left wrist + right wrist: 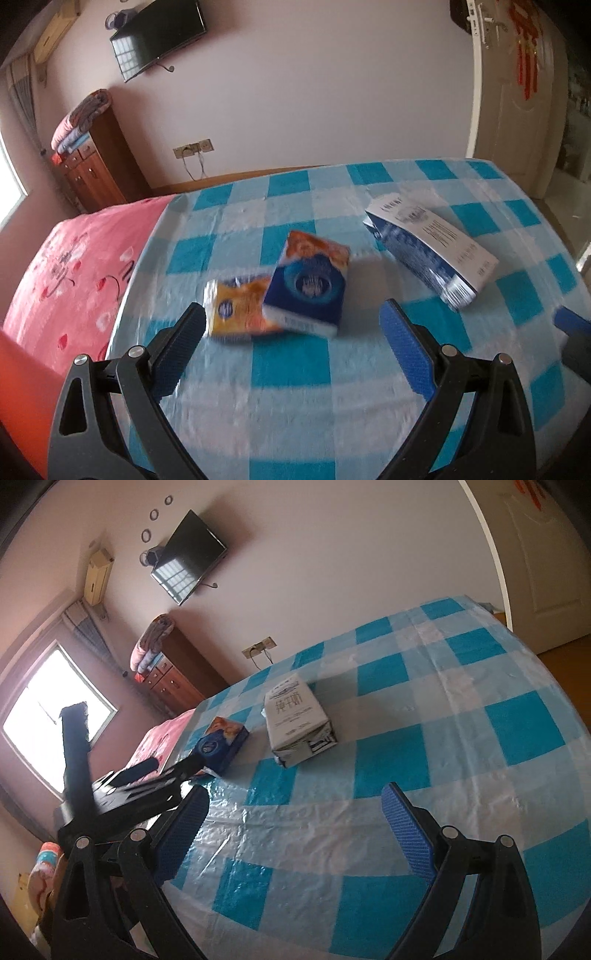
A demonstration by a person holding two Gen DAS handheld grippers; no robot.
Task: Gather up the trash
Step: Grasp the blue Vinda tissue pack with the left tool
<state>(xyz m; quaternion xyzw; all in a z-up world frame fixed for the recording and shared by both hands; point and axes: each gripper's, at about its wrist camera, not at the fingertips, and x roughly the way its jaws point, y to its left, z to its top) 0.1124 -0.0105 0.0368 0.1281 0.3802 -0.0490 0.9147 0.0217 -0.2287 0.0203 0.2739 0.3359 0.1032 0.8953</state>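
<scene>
Three pieces of trash lie on the blue-and-white checked tablecloth [288, 373]. A blue-and-orange tissue pack [308, 284] leans on a yellow-orange pack [238, 308], both just ahead of my open, empty left gripper [291, 325]. A white-and-blue milk carton [428, 247] lies on its side to the right. In the right wrist view the carton [299, 720] and the blue pack [221, 744] lie ahead of my open, empty right gripper [295, 808]. The left gripper's body [122, 797] shows at the left there.
The table [461, 775] stands against a bed with a pink cover [74, 266]. A wooden cabinet [92, 170], a wall TV [159, 40] and a door [517, 92] are behind. The right gripper's blue fingertip [572, 321] shows at the right edge.
</scene>
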